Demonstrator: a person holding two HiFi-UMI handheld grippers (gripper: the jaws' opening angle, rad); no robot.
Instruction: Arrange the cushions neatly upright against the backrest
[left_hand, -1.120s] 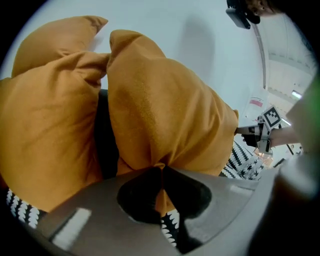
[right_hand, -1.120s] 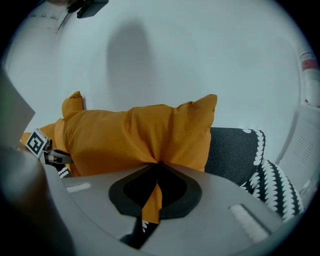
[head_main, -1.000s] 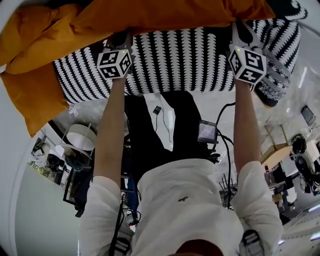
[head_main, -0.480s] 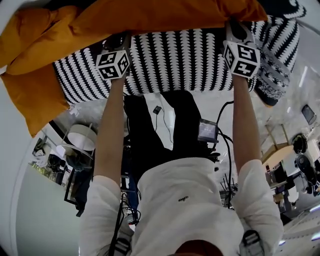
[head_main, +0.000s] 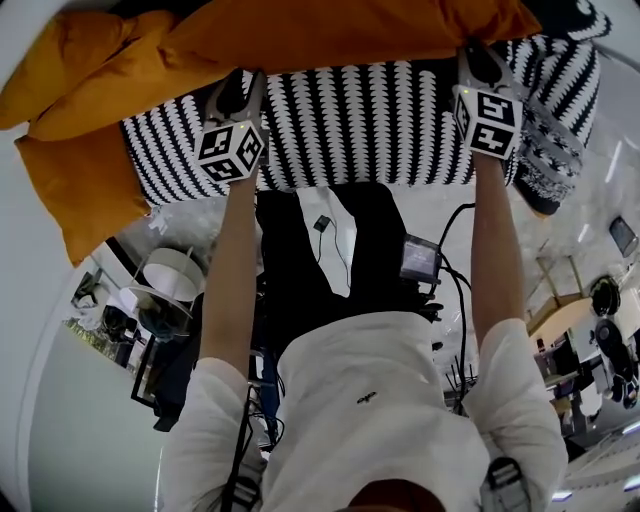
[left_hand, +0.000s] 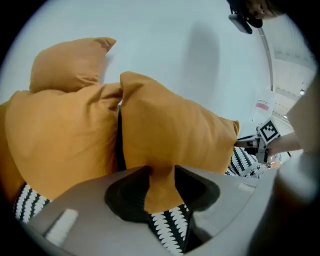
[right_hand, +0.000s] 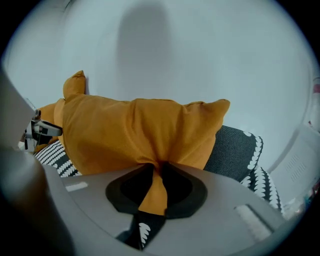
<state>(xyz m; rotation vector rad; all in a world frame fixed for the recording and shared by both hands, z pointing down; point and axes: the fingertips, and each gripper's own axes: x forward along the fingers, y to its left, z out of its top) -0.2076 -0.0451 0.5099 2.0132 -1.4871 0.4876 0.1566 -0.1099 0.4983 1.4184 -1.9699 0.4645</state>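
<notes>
An orange cushion (head_main: 330, 30) (left_hand: 170, 135) (right_hand: 135, 130) lies lengthwise along the back of a black-and-white patterned sofa seat (head_main: 350, 120). My left gripper (head_main: 232, 95) (left_hand: 161, 172) is shut on a fold at the cushion's lower edge. My right gripper (head_main: 480, 62) (right_hand: 156, 167) pinches another fold farther right; its jaws have just been opening, and the fabric is still squeezed between them. A second orange cushion (head_main: 75, 195) (left_hand: 55, 145) leans at the left. A third orange cushion (left_hand: 70, 65) pokes up behind it.
A dark cushion with white marks (right_hand: 235, 150) lies behind the orange one at the right. A grey patterned cushion (head_main: 550, 150) sits at the sofa's right end. The white wall (left_hand: 200, 50) is right behind the sofa. A lamp with a white shade (head_main: 165, 275) stands on the floor at the left.
In the head view my left gripper has pulled back toward the person, and more of its jaws shows. The right gripper has hardly shifted. Both still have orange fabric in their jaws.
</notes>
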